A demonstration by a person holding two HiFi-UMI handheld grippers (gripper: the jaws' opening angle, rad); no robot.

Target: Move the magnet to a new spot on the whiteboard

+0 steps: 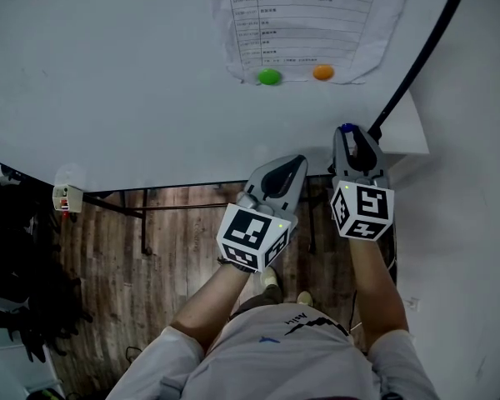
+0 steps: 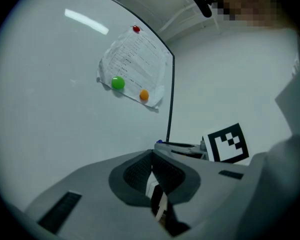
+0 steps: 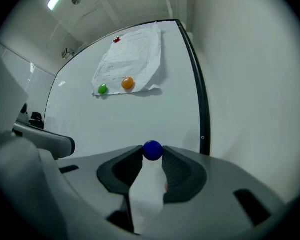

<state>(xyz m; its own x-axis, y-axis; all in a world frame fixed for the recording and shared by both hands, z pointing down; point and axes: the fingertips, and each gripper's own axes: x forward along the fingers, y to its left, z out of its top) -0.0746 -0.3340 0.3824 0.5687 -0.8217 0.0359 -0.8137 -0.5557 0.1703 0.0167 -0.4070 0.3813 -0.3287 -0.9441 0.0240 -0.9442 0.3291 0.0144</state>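
Observation:
A small blue round magnet [image 3: 152, 150] sits between the tips of my right gripper [image 3: 153, 158], and the jaws are closed in on it from both sides. From the head view, this gripper [image 1: 351, 137] holds the blue magnet [image 1: 347, 128] near the whiteboard's [image 1: 108, 73] lower right corner. My left gripper [image 1: 292, 164] hangs just left of it, below the board's bottom edge. Its jaws [image 2: 152, 160] are shut with nothing between them.
A paper sheet [image 1: 308, 15] is pinned to the board by a green magnet [image 1: 269, 77], an orange magnet [image 1: 322, 72] and a red magnet [image 2: 136, 29] at its top. The black board frame [image 1: 417, 57] runs along the right edge. Wooden floor [image 1: 175, 248] and stand legs lie below.

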